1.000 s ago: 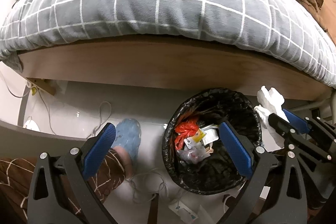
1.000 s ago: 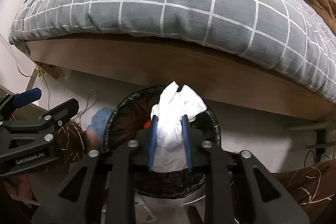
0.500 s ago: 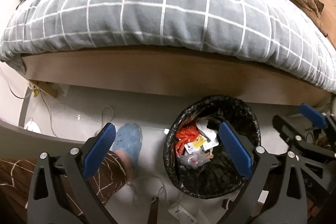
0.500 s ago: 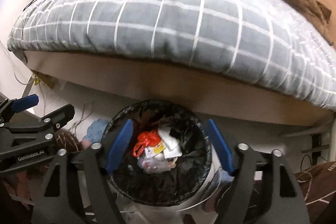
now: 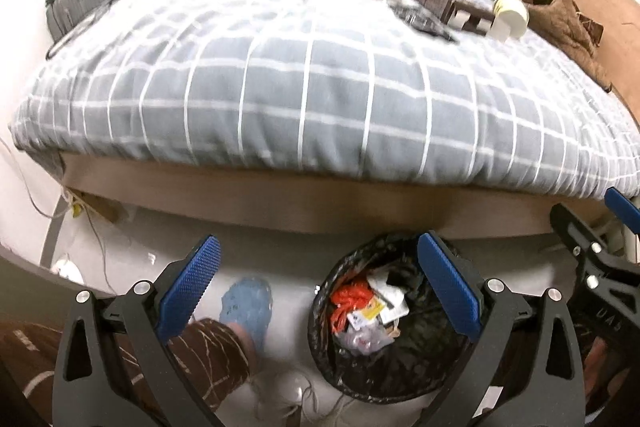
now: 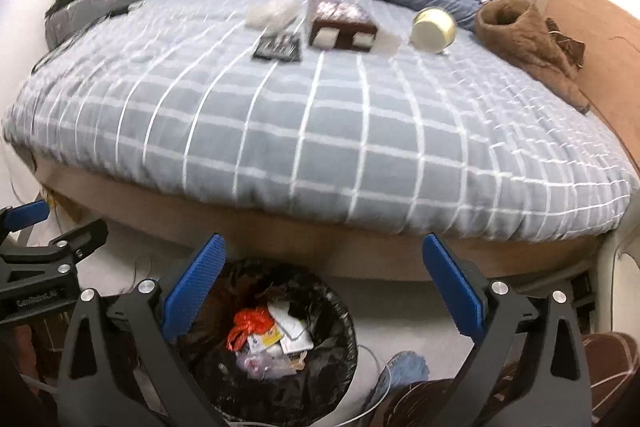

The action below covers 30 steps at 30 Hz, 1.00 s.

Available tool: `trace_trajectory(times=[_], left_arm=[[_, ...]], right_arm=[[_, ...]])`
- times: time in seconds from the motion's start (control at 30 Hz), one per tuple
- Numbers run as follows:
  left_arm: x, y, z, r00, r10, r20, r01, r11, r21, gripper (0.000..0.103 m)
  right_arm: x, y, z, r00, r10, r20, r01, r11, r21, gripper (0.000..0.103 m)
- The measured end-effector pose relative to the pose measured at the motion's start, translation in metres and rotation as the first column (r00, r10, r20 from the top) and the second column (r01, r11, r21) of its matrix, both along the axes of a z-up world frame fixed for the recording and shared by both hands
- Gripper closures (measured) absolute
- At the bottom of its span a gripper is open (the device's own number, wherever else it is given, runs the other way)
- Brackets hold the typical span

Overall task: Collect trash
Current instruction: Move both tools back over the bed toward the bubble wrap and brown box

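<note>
Working across the right wrist view from left to right, I am seeing the left gripper (image 6: 52, 247) sitting at the lower left edge, its jaws apart and empty as its own camera confirms (image 5: 320, 291); the black-lined trash bin (image 6: 344, 331) is standing on the floor at lower centre, just in front of the bed frame, holding an orange wrapper (image 6: 246, 327) and white scraps; the right gripper (image 6: 324, 287) is hovering over it with its blue pads spread wide and nothing between them. On the grey checked duvet (image 6: 320, 131) in the upper half, I am listing a clear plastic bag (image 6: 272, 11), a flat dark packet (image 6: 279, 47), a brown box (image 6: 342, 29), a pale round jar (image 6: 434, 30) and a brown fuzzy boot (image 6: 524, 35) at upper right. Risks I am noting: the jar is lying on its side on soft bedding and could roll off if nudged; the thin bag could slip from the pads; and the boot or box could be taken for trash when they may not be. Motion blur is smearing the far items, so labels are unreadable; the bin's near rim is hidden behind the gripper frames, and the blue slipper (image 5: 248, 303) is partly cut off by a trouser leg.
</note>
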<state>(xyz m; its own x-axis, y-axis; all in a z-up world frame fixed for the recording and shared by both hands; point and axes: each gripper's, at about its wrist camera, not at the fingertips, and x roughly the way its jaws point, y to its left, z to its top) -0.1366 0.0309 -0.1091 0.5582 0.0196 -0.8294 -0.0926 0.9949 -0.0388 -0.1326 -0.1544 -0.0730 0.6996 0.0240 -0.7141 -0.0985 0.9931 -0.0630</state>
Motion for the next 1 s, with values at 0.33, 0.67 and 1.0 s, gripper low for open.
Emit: trace_trajectory(times=[0.33,0.67,1.0], left_arm=[[0.037,-0.023,0.047,0.994,-0.048,0.096,0.046,0.999,0.022,0.006],[0.089,-0.028,0.075,0.985,-0.031,0.168,0.034,0.999,-0.014,0.006],[0.151,-0.032,0.076,0.984,-0.046,0.174,0.042,0.999,0.024,0.006]], right_arm=[[0.026,-0.036,0.047,0.993,-0.036,0.112,0.032,0.999,0.036,0.008],[0.082,-0.058,0.064,0.989,-0.079,0.123,0.066,0.993,0.102,0.008],[0.131,-0.055,0.066,0.988,-0.074,0.134,0.064,0.995,0.076,0.008]])
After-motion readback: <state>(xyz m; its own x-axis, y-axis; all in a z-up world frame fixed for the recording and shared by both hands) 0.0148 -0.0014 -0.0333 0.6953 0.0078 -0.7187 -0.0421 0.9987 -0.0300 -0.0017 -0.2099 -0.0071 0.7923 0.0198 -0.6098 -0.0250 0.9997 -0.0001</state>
